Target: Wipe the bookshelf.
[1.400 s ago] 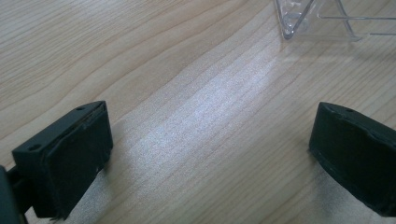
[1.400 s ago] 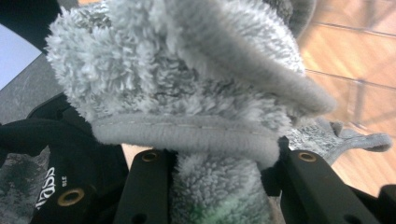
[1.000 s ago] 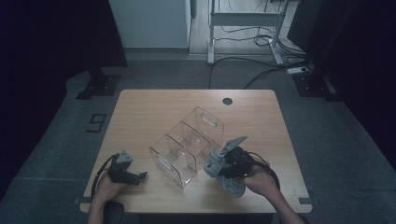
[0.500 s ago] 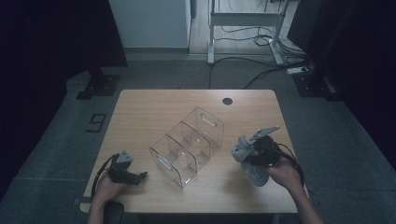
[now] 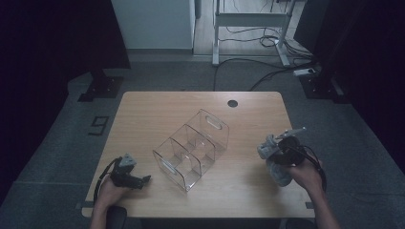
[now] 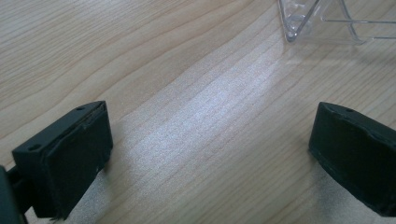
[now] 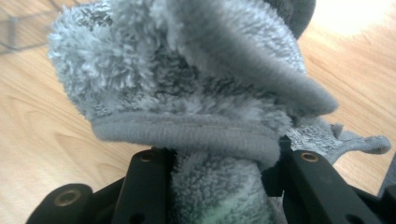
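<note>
While the high view blurs it, the right tool (image 7: 219,186) pinches a grey cloth (image 7: 187,93); left tool (image 6: 210,154) spread.

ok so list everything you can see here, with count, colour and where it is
table: 1, light wood, centre of the floor
organiser: 1, clear plastic with compartments, middle of the table, set at an angle
cloth: 1, grey and fluffy, bunched between the right gripper's jaws, over the table's right side
hole: 1, dark and round, far edge of the table
desk frame: 1, white metal, on the floor beyond the table
cables: several, dark, on the floor behind the table
left gripper: 1, black and grey, near left corner of the table, jaws wide open
right gripper: 1, black and grey, near right of the table, shut on the cloth
</note>
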Demonstrator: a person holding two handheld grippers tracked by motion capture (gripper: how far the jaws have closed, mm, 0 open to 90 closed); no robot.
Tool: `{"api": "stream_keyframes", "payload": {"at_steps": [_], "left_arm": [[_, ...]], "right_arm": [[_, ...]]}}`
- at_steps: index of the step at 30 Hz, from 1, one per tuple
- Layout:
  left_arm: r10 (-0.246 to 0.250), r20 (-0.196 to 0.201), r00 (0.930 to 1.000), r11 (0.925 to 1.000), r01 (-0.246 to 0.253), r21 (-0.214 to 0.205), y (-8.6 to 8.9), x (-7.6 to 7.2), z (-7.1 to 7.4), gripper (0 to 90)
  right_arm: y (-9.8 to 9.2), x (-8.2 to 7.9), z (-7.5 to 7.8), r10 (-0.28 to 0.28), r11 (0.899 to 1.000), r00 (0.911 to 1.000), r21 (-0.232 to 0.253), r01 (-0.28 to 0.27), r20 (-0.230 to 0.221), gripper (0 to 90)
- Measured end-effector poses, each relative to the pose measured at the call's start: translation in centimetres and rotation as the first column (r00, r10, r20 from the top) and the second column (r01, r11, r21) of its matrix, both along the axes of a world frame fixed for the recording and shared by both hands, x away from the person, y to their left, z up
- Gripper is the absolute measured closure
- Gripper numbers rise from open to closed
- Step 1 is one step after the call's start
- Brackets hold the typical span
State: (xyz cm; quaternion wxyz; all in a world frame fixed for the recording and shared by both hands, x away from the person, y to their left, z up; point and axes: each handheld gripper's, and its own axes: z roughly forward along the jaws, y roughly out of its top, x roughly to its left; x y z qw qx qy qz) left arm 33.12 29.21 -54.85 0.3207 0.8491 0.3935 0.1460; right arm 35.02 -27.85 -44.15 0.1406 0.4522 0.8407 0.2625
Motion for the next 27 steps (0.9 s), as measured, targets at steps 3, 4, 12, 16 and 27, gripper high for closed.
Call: {"api": "stream_keyframes", "payload": {"at_steps": [3,4,12,16,27], "left_arm": [[0.0,0.0,1.0,1.0,0.0,0.0,0.0,0.0,0.0,0.0],[0.0,0.0,1.0,1.0,0.0,-0.001,0.0,0.0,0.0,0.0],[0.0,-0.001,1.0,1.0,0.0,0.0,0.0,0.0,0.0,0.0],[0.001,-0.001,1.0,1.0,-0.001,0.0,0.0,0.0,0.0,0.0],[0.003,-0.001,1.0,1.0,-0.003,-0.001,0.0,0.0,0.0,0.0]], "right_arm": [[-0.3,0.2,-1.2,-0.01,1.0,0.9999,-0.009,0.01,-0.011,61.1],[-0.3,0.3,-1.7,-0.013,1.0,0.9998,-0.008,0.013,-0.014,60.8],[-0.3,0.8,-5.2,-0.024,1.0,0.9989,-0.006,0.024,-0.04,58.8],[-0.2,1.0,-6.6,-0.023,1.0,0.9983,-0.016,0.022,-0.054,56.3],[-1.1,1.2,-7.9,-0.023,1.0,0.9952,-0.003,0.023,-0.095,34.2]]}}
